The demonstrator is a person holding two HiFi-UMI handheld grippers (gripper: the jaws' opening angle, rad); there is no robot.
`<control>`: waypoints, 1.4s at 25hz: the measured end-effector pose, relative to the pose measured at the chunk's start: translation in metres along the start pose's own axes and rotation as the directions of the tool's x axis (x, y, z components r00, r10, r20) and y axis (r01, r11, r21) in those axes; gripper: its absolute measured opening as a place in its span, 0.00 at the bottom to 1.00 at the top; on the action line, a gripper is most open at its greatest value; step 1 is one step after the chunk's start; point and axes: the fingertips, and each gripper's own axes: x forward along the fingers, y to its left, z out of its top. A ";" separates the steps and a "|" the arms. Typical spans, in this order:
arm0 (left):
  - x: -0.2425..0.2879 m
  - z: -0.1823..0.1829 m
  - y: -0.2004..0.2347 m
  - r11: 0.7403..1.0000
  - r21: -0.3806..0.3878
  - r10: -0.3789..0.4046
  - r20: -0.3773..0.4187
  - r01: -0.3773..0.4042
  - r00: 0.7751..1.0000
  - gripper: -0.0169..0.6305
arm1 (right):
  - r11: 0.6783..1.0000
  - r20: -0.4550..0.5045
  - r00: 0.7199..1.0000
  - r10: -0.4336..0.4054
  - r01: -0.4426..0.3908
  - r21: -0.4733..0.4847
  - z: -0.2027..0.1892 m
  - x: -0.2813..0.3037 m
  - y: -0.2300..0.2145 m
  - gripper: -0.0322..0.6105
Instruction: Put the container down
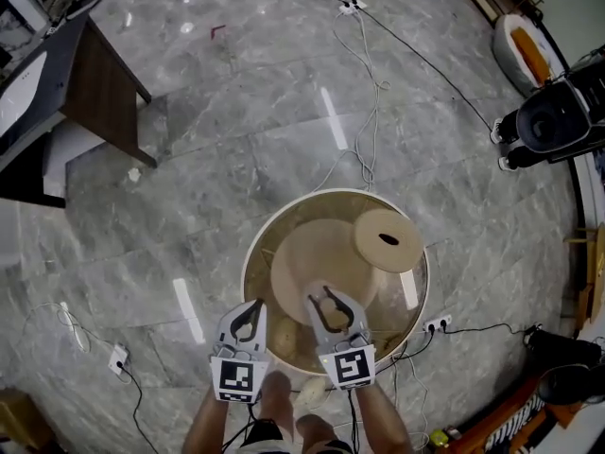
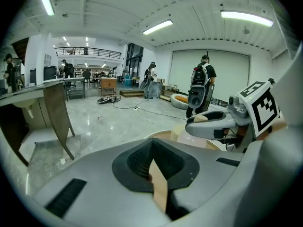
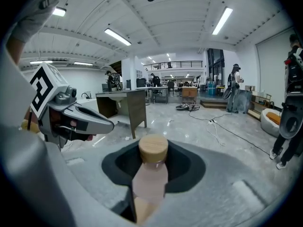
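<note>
Head view looks down on container (image 1: 336, 194); gripper views level, sharing the floor (image 1: 236, 130).

no legible words or numbers anywhere — only coded square markers (image 1: 238, 376).

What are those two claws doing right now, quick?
Left gripper: closed on the rim of the round container.
Right gripper: closed on a pale wood-capped piece; what it belongs to cannot be told.

left hand-held gripper (image 1: 253, 306), right one (image 1: 324, 299), both clamped
</note>
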 end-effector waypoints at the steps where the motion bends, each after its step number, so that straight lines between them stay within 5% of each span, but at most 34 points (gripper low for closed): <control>1: 0.005 -0.003 0.000 1.000 -0.001 -0.006 -0.001 0.006 1.000 0.05 | 1.000 -0.011 1.000 0.001 -0.001 0.006 -0.007 0.006 -0.001 0.24; 9: 0.047 -0.033 0.006 0.999 -0.017 -0.034 -0.024 0.034 0.999 0.05 | 1.000 -0.038 0.999 0.016 -0.016 -0.008 -0.051 0.046 -0.010 0.24; 13: 0.060 -0.050 0.010 0.993 -0.121 -0.023 -0.058 0.016 0.998 0.05 | 1.000 -0.059 0.998 0.020 -0.020 0.003 -0.070 0.063 -0.013 0.24; 16: 0.072 -0.069 0.016 0.998 -0.053 -0.037 -0.070 0.033 0.997 0.05 | 1.000 -0.067 0.997 0.027 -0.026 0.004 -0.081 0.076 -0.016 0.24; 22: 0.095 -0.090 0.024 0.997 -0.058 -0.047 -0.090 0.041 0.995 0.05 | 0.999 -0.079 0.996 0.033 -0.031 0.018 -0.103 0.102 -0.020 0.24; 26: 0.108 -0.096 0.024 0.989 -0.144 -0.032 -0.116 0.015 0.993 0.05 | 0.999 -0.082 0.996 0.032 -0.030 0.030 -0.118 0.113 -0.022 0.24; 35: 0.124 -0.119 0.027 0.987 -0.162 -0.037 -0.146 0.013 0.989 0.05 | 0.999 -0.076 0.996 0.037 -0.035 0.022 -0.139 0.132 -0.031 0.24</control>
